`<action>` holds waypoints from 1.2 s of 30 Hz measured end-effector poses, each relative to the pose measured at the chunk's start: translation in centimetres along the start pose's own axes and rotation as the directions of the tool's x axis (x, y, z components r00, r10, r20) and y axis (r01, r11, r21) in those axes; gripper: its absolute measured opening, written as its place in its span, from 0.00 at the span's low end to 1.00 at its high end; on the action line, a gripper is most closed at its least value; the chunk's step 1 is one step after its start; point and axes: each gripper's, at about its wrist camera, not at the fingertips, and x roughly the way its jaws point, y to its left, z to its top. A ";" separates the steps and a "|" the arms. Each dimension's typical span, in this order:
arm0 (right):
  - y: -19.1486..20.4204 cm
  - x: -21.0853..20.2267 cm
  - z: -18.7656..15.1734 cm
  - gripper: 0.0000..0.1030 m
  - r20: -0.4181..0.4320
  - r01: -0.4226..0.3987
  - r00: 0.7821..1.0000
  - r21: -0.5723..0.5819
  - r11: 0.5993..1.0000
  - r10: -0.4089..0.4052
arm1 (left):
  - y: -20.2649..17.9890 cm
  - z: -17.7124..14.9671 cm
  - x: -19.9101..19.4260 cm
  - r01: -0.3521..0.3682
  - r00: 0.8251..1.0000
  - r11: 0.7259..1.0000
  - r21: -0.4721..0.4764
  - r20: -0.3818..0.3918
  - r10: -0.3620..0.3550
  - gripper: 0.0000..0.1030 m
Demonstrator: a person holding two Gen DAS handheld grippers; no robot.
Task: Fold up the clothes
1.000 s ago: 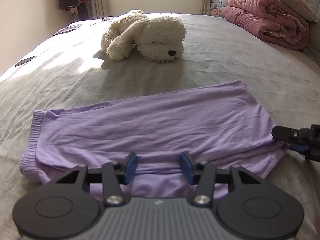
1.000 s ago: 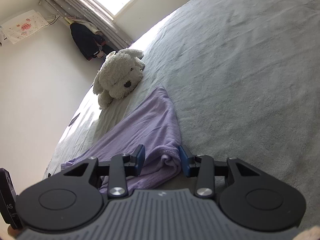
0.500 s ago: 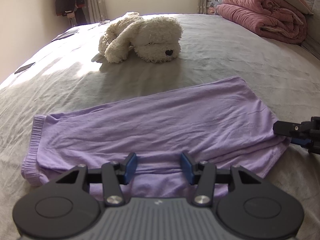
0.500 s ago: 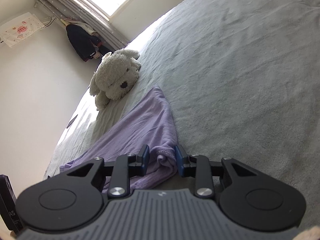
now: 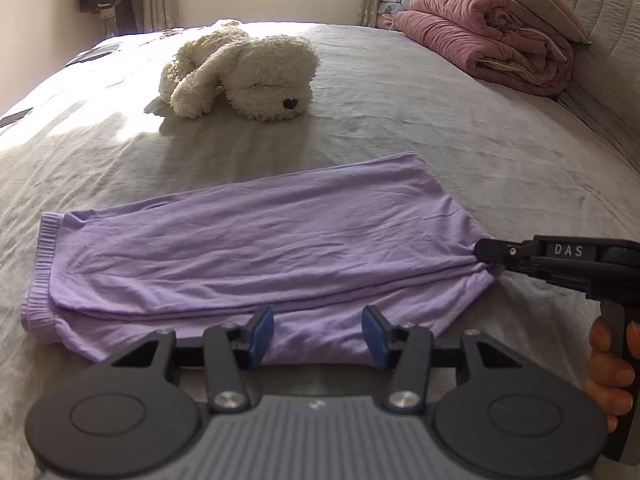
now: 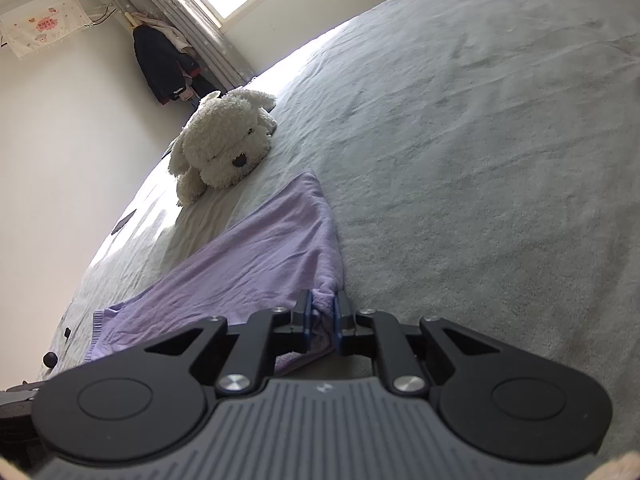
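Note:
A lilac garment (image 5: 256,244) lies folded lengthwise on the grey bed, its ribbed band at the left. My left gripper (image 5: 318,334) is open, its blue pads over the garment's near edge, touching nothing. My right gripper (image 6: 322,316) is shut on the garment's (image 6: 256,268) right corner, bunching the cloth between its pads. In the left wrist view the right gripper (image 5: 490,258) shows at the garment's right end, with the cloth pulled into creases toward it.
A white plush dog (image 5: 248,76) lies on the bed beyond the garment, and also shows in the right wrist view (image 6: 224,140). Rolled pink quilts and pillows (image 5: 492,36) sit at the far right by the headboard. Dark flat items (image 5: 16,114) lie at the left edge.
My right gripper has closed from open onto the garment's right corner. The left gripper stayed open over the near edge, shifting slightly.

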 end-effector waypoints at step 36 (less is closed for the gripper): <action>1.0 -1.1 0.9 0.10 0.008 0.003 1.000 -0.067 0.998 -0.002 | -3.6 -1.7 -0.7 0.163 0.986 0.948 0.274 -0.064 -0.152 0.02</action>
